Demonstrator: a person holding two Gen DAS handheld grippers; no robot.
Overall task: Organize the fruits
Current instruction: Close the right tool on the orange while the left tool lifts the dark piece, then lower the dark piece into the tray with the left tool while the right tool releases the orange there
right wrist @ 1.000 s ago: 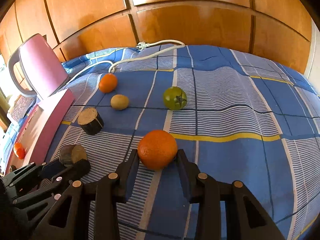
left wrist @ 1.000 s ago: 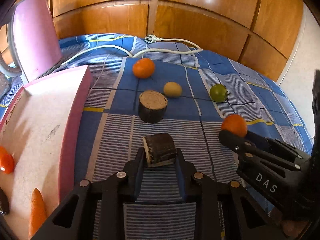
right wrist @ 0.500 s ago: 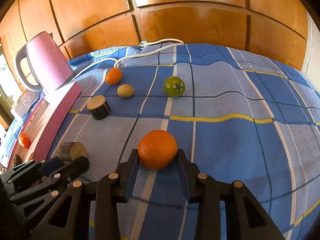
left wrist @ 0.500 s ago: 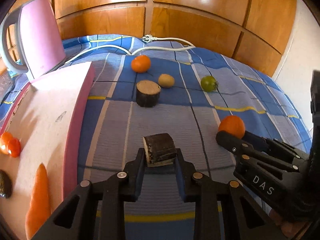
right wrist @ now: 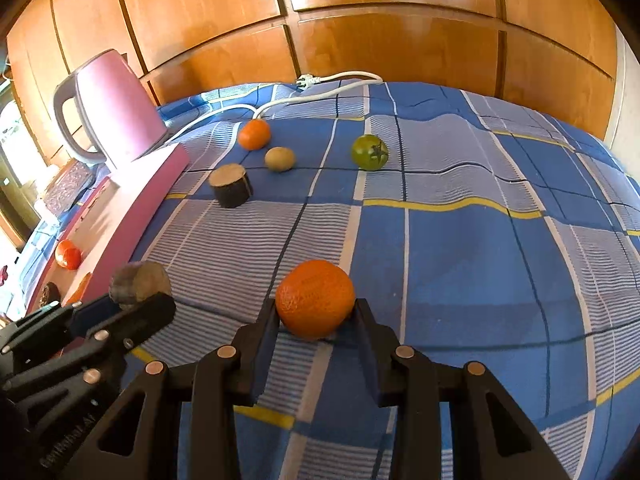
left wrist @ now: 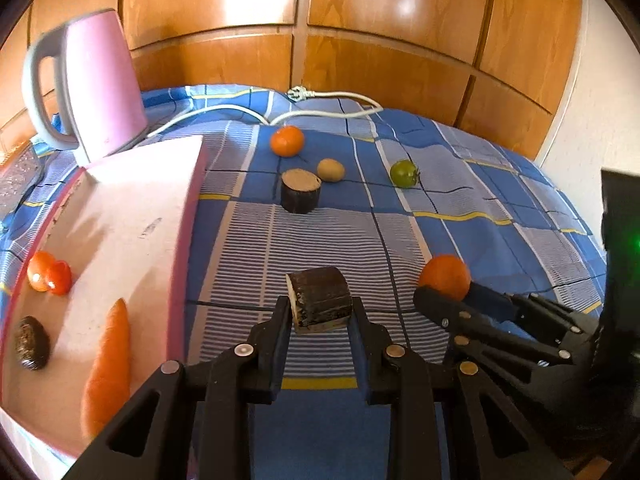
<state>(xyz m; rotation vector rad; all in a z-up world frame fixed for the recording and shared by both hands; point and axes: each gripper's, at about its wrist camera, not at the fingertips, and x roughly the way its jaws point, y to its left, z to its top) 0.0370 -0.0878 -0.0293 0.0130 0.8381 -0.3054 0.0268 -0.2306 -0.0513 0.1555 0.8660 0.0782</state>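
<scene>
My left gripper [left wrist: 319,312] is shut on a dark wooden log piece [left wrist: 320,299] and holds it above the blue checked cloth. My right gripper [right wrist: 316,312] is shut on an orange [right wrist: 315,299], also held above the cloth; that orange shows at the right in the left wrist view [left wrist: 445,276]. On the cloth further back lie a smaller orange [left wrist: 286,141], a brown kiwi [left wrist: 330,169], a green tomato [left wrist: 404,173] and a second log piece [left wrist: 301,191]. A pink tray [left wrist: 120,240] at the left holds a red tomato [left wrist: 49,278], a carrot [left wrist: 107,368] and a dark round item [left wrist: 31,342].
A pink kettle [left wrist: 96,84] stands behind the tray at the back left. A white power cord [left wrist: 320,98] lies along the far edge of the cloth. Wooden wall panels [right wrist: 360,20] close off the back. The cloth's right side [right wrist: 520,260] lies bare.
Both grippers have risen and drawn back with their loads; the fruits on the cloth look farther away. More of the tray and the kettle has come into view.
</scene>
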